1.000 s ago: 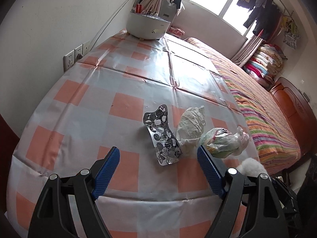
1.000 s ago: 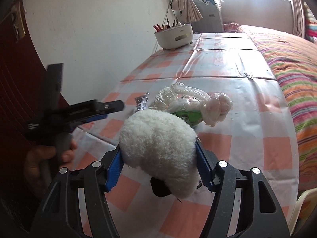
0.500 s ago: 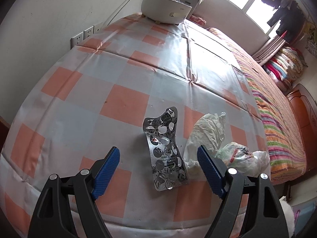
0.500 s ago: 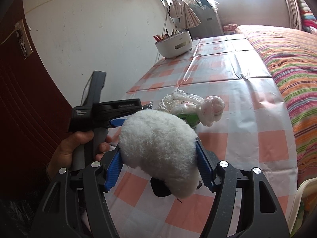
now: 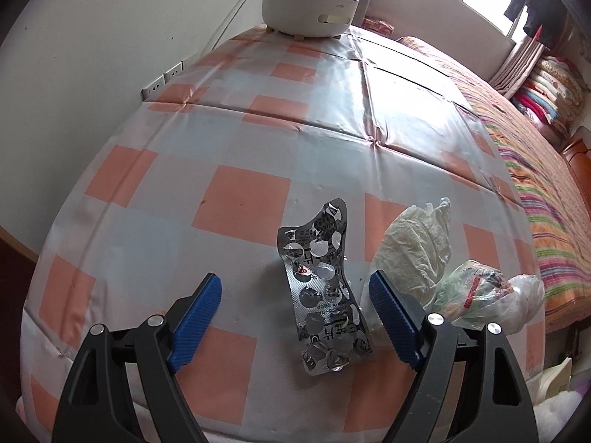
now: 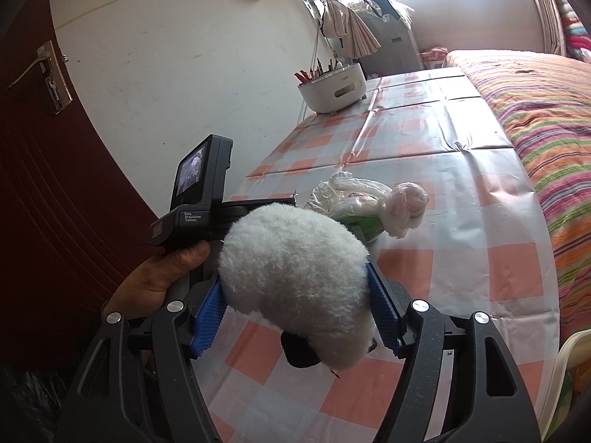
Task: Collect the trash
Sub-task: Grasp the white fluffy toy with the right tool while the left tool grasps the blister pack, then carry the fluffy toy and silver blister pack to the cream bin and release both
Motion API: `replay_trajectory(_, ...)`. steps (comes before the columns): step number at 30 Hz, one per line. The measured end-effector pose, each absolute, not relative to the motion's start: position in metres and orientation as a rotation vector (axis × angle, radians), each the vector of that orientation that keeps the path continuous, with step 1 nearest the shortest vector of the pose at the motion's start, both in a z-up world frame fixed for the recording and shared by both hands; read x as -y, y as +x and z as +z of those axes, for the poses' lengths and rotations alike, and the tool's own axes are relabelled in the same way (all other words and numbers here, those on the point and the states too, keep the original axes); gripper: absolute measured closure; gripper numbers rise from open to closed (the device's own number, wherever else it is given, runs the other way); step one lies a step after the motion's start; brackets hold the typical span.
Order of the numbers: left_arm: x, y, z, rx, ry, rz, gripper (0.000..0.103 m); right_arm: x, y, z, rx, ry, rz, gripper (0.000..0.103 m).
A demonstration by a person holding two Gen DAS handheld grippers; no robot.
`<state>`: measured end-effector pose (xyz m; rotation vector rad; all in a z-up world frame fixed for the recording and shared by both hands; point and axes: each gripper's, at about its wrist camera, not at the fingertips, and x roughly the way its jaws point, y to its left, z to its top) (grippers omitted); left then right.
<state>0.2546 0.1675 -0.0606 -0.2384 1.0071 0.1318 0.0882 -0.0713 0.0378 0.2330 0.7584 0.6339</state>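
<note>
Left hand-held gripper [image 5: 295,306] hangs spread over blister pack [image 5: 325,295].

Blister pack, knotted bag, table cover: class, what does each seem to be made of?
Blister pack: probably aluminium foil, shiny, crinkled, with punched-out pockets.
Knotted bag: thin translucent plastic, glossy, tied off.
Table cover: likely vinyl or coated sheet; it glares and holds fold creases.

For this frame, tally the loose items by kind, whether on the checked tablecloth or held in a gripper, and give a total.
Empty foil blister pack: 1
Crumpled white tissue or wrapper: 1
Knotted plastic bag of rubbish: 1
White utensil holder: 1
White fluffy plush, clamped in the right gripper: 1
Total: 5
The left gripper is open and holds nothing.
</note>
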Motion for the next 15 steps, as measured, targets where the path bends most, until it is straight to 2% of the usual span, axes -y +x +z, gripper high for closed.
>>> replay_trajectory(2, -0.169, 0.253, -0.06, -1.001, -0.237, 0.141, 0.029, 0.073, 0.087, 0.039, -0.749, 0.238, 0.628, 0.035)
replay_trajectory(4, -0.172, 0.252, -0.059, -0.986, -0.233, 0.145, 0.051, 0.076, 0.087, 0.039, -0.747, 0.244, 0.626, 0.035)
replay_trajectory(5, -0.175, 0.251, -0.058, -0.982, -0.249, 0.131, 0.056, 0.078, 0.087, 0.039, -0.745, 0.25, 0.621, 0.035)
replay_trajectory(6, -0.176, 0.251, -0.058, -0.982, -0.265, 0.113, 0.066, 0.081, 0.086, 0.039, -0.743, 0.253, 0.617, 0.035)
replay_trajectory(7, -0.177, 0.251, -0.057, -0.981, -0.276, 0.102, 0.07, 0.083, 0.086, 0.039, -0.741, 0.258, 0.613, 0.035)
replay_trajectory(9, -0.178, 0.248, -0.056, -0.973, -0.276, 0.1, 0.073, 0.087, 0.086, 0.04, -0.734, 0.269, 0.604, 0.035)
replay_trajectory(15, -0.175, 0.232, -0.047, -0.912, -0.279, 0.063, 0.073, 0.101, 0.082, 0.046, -0.703, 0.29, 0.577, 0.035)
